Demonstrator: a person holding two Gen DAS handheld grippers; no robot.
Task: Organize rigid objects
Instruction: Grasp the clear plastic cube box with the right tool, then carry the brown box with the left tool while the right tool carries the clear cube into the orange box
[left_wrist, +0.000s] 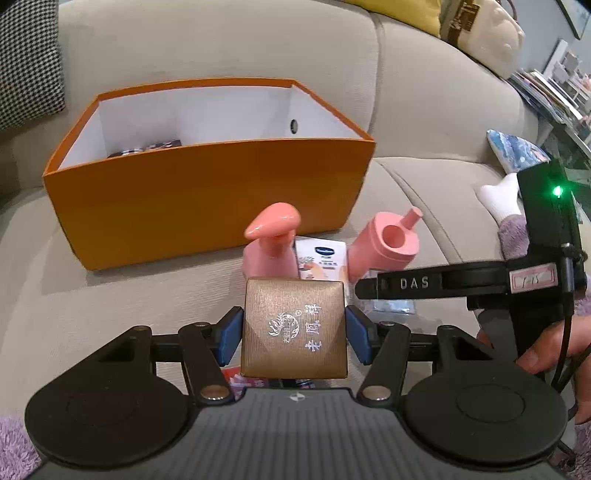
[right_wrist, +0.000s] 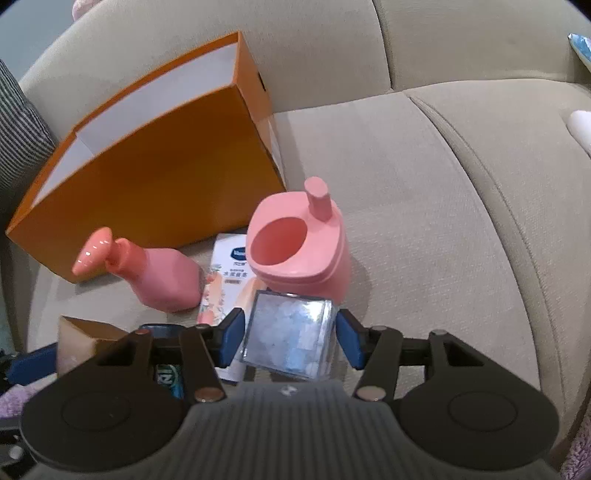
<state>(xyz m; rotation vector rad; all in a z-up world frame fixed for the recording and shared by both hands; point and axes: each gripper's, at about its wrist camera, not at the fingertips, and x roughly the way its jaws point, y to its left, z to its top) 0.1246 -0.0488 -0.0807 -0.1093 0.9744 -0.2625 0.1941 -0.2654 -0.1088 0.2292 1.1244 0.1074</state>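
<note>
— Two grippers: what do they hold?
— Left gripper (left_wrist: 293, 334) clamps a bronze box (left_wrist: 294, 328); right gripper (right_wrist: 290, 338) jaws straddle a clear box (right_wrist: 290, 341), contact unclear, by the sofa's (right_wrist: 424, 221) front edge.
— Orange box (left_wrist: 207, 195)?
— Contents mostly hidden.

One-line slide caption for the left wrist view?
Left gripper clamps a bronze square gift box before an open orange cardboard box on a beige sofa.

Black grippers, blue fingers (left_wrist: 229, 334), "DAS" lettering, fuzzy lilac sleeve (left_wrist: 511, 236).
</note>
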